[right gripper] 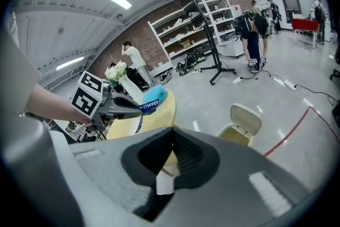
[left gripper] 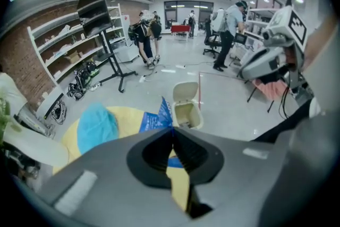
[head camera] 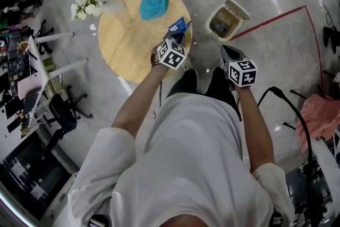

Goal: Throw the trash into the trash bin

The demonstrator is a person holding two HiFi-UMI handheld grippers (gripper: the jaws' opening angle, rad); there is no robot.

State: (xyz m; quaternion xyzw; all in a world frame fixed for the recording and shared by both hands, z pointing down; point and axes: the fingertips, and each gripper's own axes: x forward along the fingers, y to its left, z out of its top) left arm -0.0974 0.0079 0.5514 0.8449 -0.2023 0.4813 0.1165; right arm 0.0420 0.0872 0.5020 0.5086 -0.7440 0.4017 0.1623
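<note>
Shirt (head camera: 186, 167), white, and both forearms of the person fill the lower head view and hide the floor beneath them. Left tongs (head camera: 179, 38) are clamped shut on a blue wrapper (head camera: 179, 24), which is held over the right edge of the round wooden tabletop (head camera: 122, 40). In the left gripper view the tongs' own body covers the wrapper's lower part. In the right gripper view only the word "COFFEE" can be read on it. Right tongs (head camera: 226, 50) have their tips pressed together with nothing recognisable gripped. A pale patch shows in the gap behind the tips and cannot be identified. These tongs hang over the floor between the person's legs and the trash bin (head camera: 226, 21). That bin is beige with its lid flipped open, and it stands on the floor just right of the tabletop without touching it. Its contents are too dim to make out. Also on the tabletop are a fluffy blue cloth (head camera: 154, 3) and, at the far left rim, a vase of white flowers (head camera: 85, 1).
</note>
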